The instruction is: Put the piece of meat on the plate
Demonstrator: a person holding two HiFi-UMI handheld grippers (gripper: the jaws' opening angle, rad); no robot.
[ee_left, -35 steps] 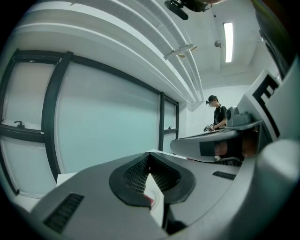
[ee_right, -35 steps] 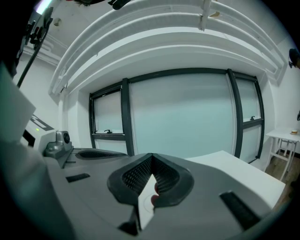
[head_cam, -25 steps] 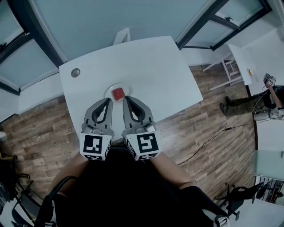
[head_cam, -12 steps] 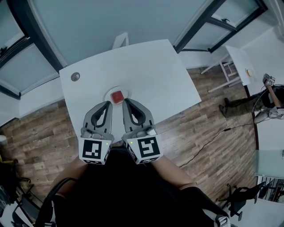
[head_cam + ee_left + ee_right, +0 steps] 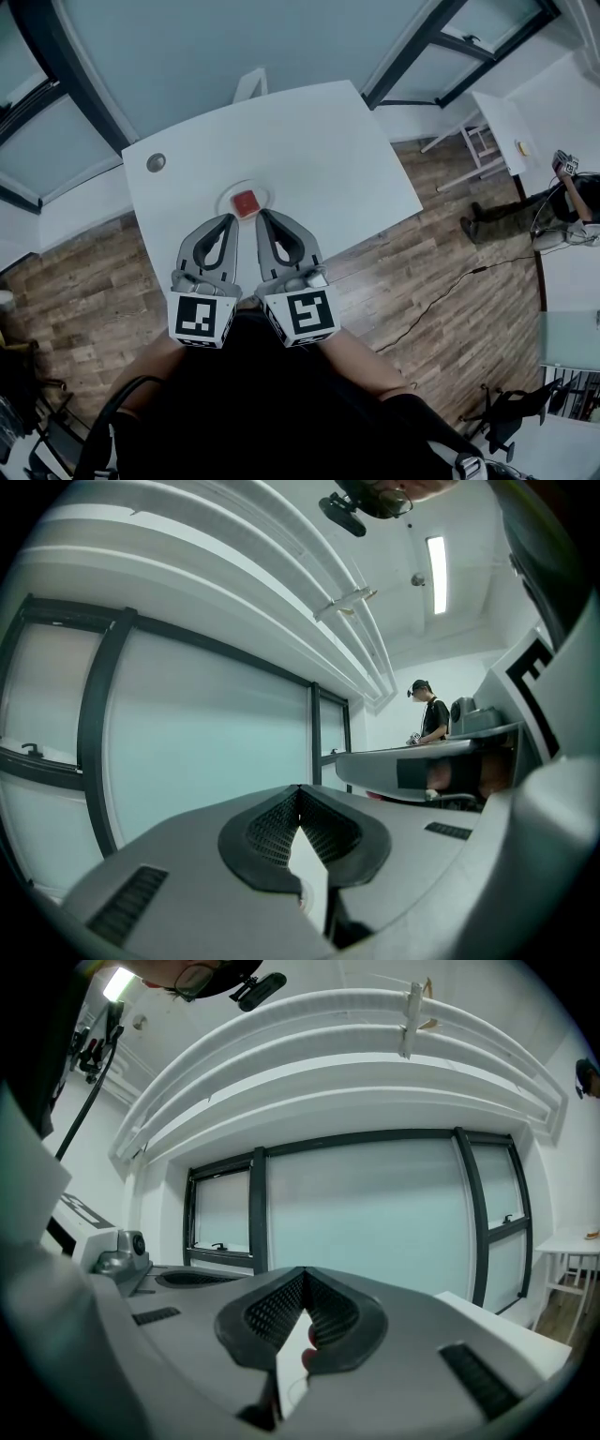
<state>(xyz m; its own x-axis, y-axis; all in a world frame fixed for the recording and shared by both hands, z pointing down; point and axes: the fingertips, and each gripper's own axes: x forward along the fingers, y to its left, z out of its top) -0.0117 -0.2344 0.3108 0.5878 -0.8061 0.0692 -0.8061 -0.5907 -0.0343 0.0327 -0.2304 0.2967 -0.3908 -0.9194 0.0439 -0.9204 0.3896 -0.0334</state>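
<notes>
A red piece of meat (image 5: 247, 201) lies on a small round white plate (image 5: 226, 199) near the front of the white table (image 5: 319, 159). Both grippers are held level, side by side, just short of the plate, and point at it. The left gripper (image 5: 232, 217) is shut and holds nothing; in its own view the left gripper (image 5: 300, 794) shows its tips meeting. The right gripper (image 5: 261, 214) is also shut and holds nothing. In the right gripper view the right gripper (image 5: 305, 1274) has a sliver of the red meat (image 5: 307, 1359) showing below its closed tips.
A round grey cap (image 5: 156, 162) sits in the table's far left corner. A white chair back (image 5: 251, 82) stands behind the table, against a glass wall. To the right, a person (image 5: 525, 211) stands on the wood floor by another white table (image 5: 506, 127), and a cable (image 5: 441, 300) runs across the floor.
</notes>
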